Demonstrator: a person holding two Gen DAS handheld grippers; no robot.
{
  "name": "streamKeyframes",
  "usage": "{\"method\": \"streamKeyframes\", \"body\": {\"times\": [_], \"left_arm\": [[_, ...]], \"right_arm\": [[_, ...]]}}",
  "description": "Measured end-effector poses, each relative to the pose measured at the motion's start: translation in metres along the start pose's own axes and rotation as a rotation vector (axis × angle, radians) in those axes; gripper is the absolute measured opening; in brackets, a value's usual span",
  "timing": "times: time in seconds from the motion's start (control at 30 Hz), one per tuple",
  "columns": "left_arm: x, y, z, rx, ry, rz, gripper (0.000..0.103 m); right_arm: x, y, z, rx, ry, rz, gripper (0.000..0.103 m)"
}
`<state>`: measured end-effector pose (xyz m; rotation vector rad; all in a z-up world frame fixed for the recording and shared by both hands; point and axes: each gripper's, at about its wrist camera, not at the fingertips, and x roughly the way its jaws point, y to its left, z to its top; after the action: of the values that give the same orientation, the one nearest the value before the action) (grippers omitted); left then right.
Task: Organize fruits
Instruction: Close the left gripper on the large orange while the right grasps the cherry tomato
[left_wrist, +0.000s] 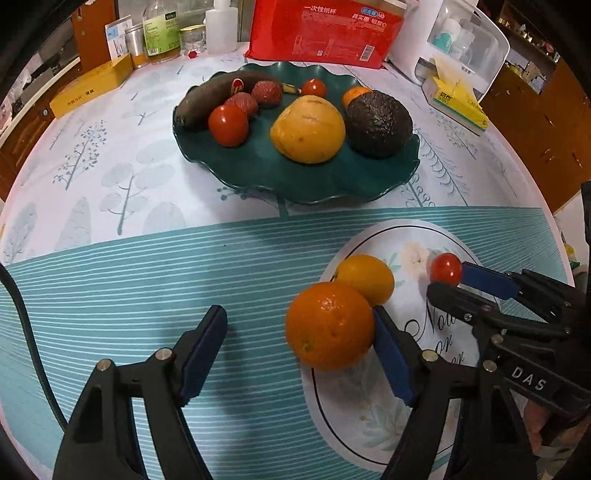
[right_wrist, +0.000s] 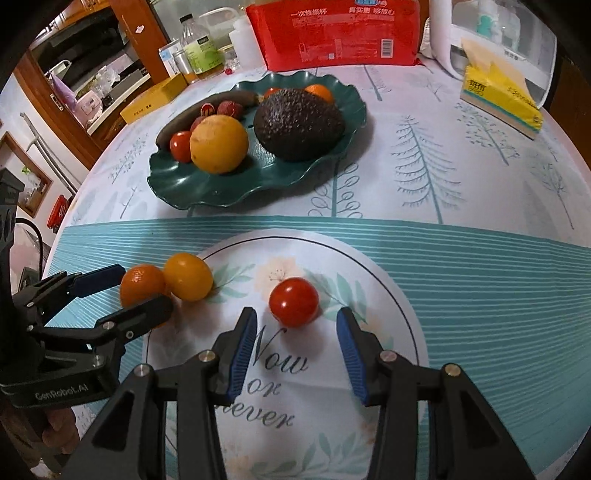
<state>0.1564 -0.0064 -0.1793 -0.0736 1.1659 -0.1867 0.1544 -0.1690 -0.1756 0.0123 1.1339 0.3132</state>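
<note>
— Three loose fruits sit on our side of the tabletop (right_wrist: 480, 177), all on or at the edge of the round printed patch of cloth: an orange (left_wrist: 330, 325), a yellow-orange citrus (left_wrist: 365, 278) touching it just behind, and a cherry tomato (right_wrist: 293, 302) apart from both.

— Which way does each lie from us?

— The orange is between the jaws of our left gripper (left_wrist: 299, 345), pushed over to one side: it touches or nearly touches the right pad, while a wide gap separates it from the left pad. The jaws are apart and nothing is clamped. The tomato lies just beyond the tips of our right gripper (right_wrist: 295, 352), roughly on its centre line; those jaws are also apart and grip nothing.

— Long axis to worry about?

— Hardly. All three are near-round, so the approach angle matters little. What matters is centring: we judge the left gripper should shift toward the orange before closing, or one pad will shove it into the citrus behind.

— And the destination?

— The dark green wavy plate (right_wrist: 177, 192) stands farther back, well apart, already holding an avocado (right_wrist: 299, 123), a large yellow fruit (right_wrist: 218, 144), tomatoes, lychees and a dark banana. We'd say each hand is nearest its own fruit: left for the orange, right for the tomato.
</note>
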Motion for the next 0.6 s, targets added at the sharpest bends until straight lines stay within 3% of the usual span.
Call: {"method": "streamKeyframes", "body": {"times": [0.2,0.37,0.6], "left_arm": [[0.001,-0.003,-0.003,0.004,-0.027,-0.024,0.061],[-0.001,-0.006,-0.008,-0.011,-0.044,-0.067,0.043],[-0.004,-0.01,-0.014,-0.011,-0.055,-0.059,0.042]], "right_arm": [[0.002,0.005,-0.001,-0.044,-0.035,-0.031,0.041],[0.002,0.009,-0.004,-0.092,-0.057,-0.078,0.035],[0.003,0.014,-0.007,-0.132,-0.074,-0.125,0.028]]}}
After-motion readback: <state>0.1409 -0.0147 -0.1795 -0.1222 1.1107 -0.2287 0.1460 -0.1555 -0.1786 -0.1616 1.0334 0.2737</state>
